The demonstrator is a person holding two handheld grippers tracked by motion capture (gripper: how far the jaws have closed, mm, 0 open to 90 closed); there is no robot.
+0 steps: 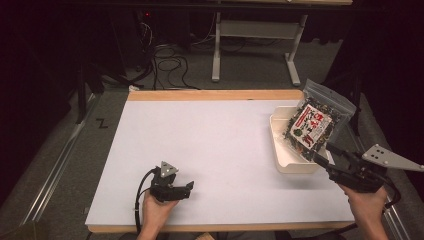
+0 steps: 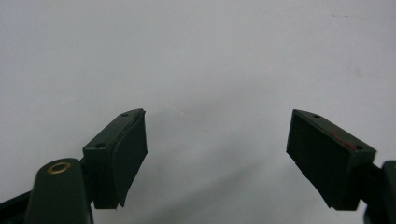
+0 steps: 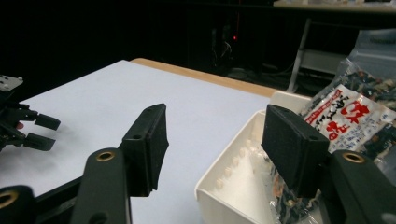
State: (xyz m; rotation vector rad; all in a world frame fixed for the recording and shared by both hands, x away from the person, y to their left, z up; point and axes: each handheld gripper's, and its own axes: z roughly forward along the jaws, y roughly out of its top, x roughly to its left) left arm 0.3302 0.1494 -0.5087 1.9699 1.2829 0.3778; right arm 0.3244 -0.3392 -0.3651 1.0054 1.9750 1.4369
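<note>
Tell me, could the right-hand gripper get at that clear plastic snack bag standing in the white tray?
Probably yes. The right gripper has its jaws open beside the white plastic tray, and the clear snack bag with the red-and-white label leans out over the tray's rim with nothing between them.

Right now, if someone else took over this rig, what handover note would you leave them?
Left gripper: open, holding nothing, low over the white table near the front edge.
Right gripper: open, holding nothing, jaws beside the near end of the white tray.
Snack bag: standing tilted in the tray, leaning over its far right rim, free of both grippers.
Done: bag appears placed in the tray.
Left: probably check that the bag sits securely, since it leans out.
</note>
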